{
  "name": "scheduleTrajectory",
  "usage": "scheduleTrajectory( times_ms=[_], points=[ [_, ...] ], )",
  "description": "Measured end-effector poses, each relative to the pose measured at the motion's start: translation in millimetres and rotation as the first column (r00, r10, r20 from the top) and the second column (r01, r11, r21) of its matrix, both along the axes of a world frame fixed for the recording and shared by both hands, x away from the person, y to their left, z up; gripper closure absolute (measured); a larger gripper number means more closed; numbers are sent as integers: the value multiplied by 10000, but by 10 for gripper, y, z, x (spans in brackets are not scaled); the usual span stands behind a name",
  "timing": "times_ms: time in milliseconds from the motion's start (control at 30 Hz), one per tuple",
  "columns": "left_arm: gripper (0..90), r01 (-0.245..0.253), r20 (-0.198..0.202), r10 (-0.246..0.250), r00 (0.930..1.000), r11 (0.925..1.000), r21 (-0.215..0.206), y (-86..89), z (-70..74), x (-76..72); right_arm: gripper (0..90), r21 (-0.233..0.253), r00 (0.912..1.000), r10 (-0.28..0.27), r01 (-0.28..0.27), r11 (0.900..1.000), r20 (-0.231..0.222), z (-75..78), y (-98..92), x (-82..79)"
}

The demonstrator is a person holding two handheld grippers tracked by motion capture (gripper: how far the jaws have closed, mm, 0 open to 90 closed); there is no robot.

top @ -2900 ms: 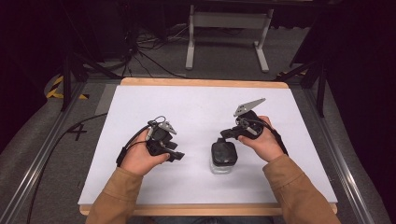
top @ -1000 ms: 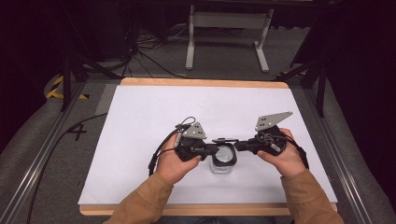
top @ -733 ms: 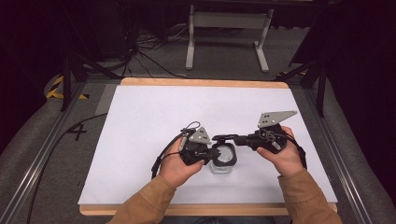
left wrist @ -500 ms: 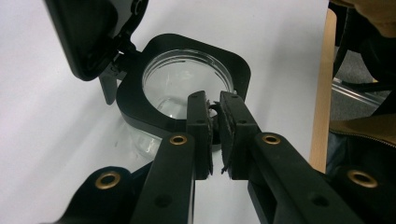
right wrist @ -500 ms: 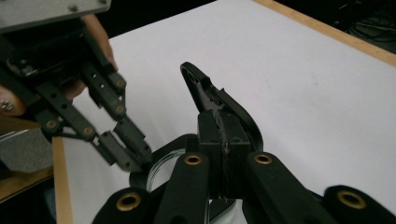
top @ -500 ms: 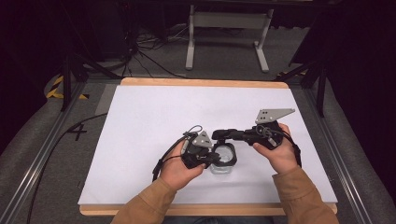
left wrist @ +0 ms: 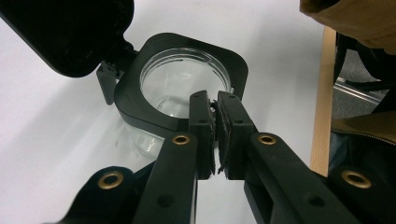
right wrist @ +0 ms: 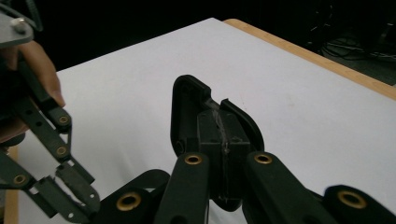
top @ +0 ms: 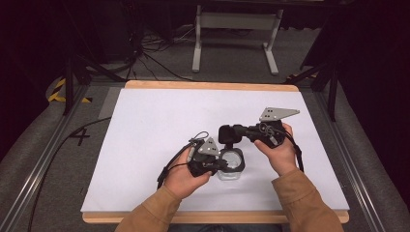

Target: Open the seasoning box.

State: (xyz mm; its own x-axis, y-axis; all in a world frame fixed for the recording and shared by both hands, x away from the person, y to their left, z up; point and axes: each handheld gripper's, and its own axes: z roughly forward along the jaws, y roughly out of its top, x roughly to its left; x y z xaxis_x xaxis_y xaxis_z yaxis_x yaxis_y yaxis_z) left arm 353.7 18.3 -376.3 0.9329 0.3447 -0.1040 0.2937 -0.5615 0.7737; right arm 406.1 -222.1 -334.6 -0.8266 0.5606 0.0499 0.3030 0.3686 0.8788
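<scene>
A clear jar (top: 231,164) with a black squarish collar is standing on the white tabletop (top: 159,125), near the front edge and just right of centre. Its round mouth is lying open, and nothing is showing inside it in the left gripper view. A black lid (top: 227,134) is hanging raised just behind the jar; a black hinge piece seems to be joining it to the collar's back corner, though that spot is dark.

The left tool (left wrist: 214,135) is reaching in from the jar's near side, its jaws pressed together on the collar's rim.

The right tool (right wrist: 219,135) is coming in from the right, jaws clamped on the lid's edge and holding it tilted up, off the mouth. The two tools are sitting close together, the jar between the hands.
</scene>
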Motion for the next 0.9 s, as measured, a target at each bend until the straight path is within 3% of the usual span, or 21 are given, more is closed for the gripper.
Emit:
scheduleTrajectory(
  times_ms=[400,733,900],
  points=[
    [855,4,194,-7,9998,9999,142,-28,8,-23,900,-174,9985,-472,477,9987,282,-31,33,1],
    [796,-45,102,42,9999,9996,265,1,36,-25,899,-116,9991,-285,289,9995,328,6,10,-61],
    [792,-294,107,295,9995,9995,-91,120,139,-14,898,-425,9968,-428,457,9980,675,110,-130,-201]
  ],
)
